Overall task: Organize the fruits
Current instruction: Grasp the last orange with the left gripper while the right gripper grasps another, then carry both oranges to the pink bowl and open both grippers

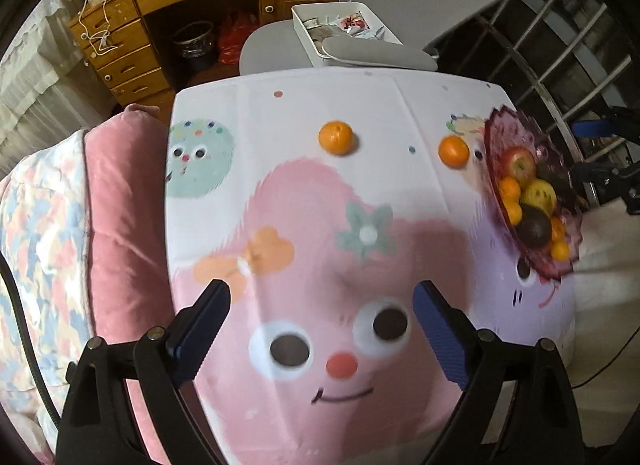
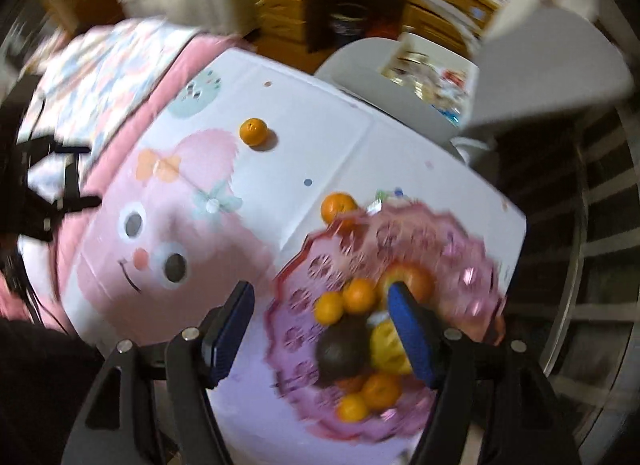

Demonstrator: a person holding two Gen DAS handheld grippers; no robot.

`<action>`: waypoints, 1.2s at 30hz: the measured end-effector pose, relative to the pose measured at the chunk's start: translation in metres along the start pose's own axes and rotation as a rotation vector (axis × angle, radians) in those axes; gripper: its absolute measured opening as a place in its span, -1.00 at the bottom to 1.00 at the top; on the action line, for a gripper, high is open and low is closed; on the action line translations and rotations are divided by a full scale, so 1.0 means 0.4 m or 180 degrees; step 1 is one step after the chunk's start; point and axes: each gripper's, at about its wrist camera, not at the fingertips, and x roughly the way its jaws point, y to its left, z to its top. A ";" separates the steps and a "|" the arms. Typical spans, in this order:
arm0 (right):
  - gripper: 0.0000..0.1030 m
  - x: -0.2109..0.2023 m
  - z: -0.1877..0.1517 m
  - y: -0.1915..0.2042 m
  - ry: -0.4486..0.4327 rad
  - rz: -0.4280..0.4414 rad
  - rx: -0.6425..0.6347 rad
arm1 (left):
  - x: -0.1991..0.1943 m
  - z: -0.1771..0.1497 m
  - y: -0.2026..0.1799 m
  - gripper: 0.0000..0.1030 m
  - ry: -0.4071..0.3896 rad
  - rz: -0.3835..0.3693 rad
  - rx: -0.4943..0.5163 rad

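left gripper (image 1: 320, 317): jaws wide apart, nothing between, over the cartoon-face tablecloth (image 1: 304, 193) | right gripper (image 2: 320, 319): jaws spread, empty, above the pink scalloped glass fruit plate (image 2: 472, 265) (blurry) | two loose round orange tangerines: one mid-cloth (image 1: 336, 137), one just beside the plate (image 1: 453, 151) | readable writing: none, no labels legible

No legible text, labels, brands or numbers in either of my wrist views; the tablecloth (image 1: 320, 201) below my grippers carries only cartoon faces.
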 end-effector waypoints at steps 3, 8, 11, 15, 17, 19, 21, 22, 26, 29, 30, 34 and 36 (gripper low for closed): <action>0.36 0.044 0.058 -0.020 0.0069 0.0004 -0.0258 | 0.036 0.065 -0.010 0.79 -0.0033 0.0064 0.0037; 0.36 0.138 0.133 -0.043 0.0185 0.0108 -0.0449 | 0.107 0.164 -0.024 0.79 -0.0103 0.0116 0.0061; 0.36 0.197 0.163 -0.047 0.0250 0.0239 -0.0509 | 0.167 0.224 -0.027 0.79 -0.0140 0.0153 0.0069; 0.35 0.274 0.197 -0.046 0.0442 0.0319 -0.0655 | 0.242 0.275 -0.015 0.79 -0.0143 0.0123 -0.0015; 0.35 0.304 0.210 -0.042 0.0534 0.0317 -0.0743 | 0.281 0.296 -0.011 0.79 -0.0169 0.0109 -0.0058; 0.35 0.332 0.222 -0.040 0.0623 0.0346 -0.0810 | 0.309 0.306 -0.013 0.79 -0.0151 0.0105 -0.0074; 0.35 0.355 0.226 -0.038 0.0704 0.0361 -0.0834 | 0.338 0.309 -0.021 0.79 -0.0144 0.0146 -0.0068; 0.35 0.368 0.226 -0.036 0.0756 0.0339 -0.0859 | 0.348 0.310 -0.026 0.79 -0.0149 0.0153 -0.0058; 0.35 0.407 0.230 -0.029 0.0936 0.0144 -0.0882 | 0.381 0.308 -0.040 0.72 -0.0165 0.0213 -0.0033; 0.35 0.430 0.233 -0.026 0.1050 0.0088 -0.0852 | 0.400 0.308 -0.041 0.51 -0.0147 0.0249 -0.0051; 0.34 0.436 0.234 -0.027 0.1079 0.0092 -0.0841 | 0.409 0.309 -0.042 0.44 -0.0130 0.0240 -0.0053; 0.20 0.463 0.234 -0.028 0.1231 0.0110 -0.0815 | 0.421 0.307 -0.038 0.11 -0.0153 0.0278 -0.0074; 0.03 0.467 0.236 -0.027 0.1243 0.0185 -0.0776 | 0.426 0.306 -0.035 0.04 -0.0172 0.0230 -0.0111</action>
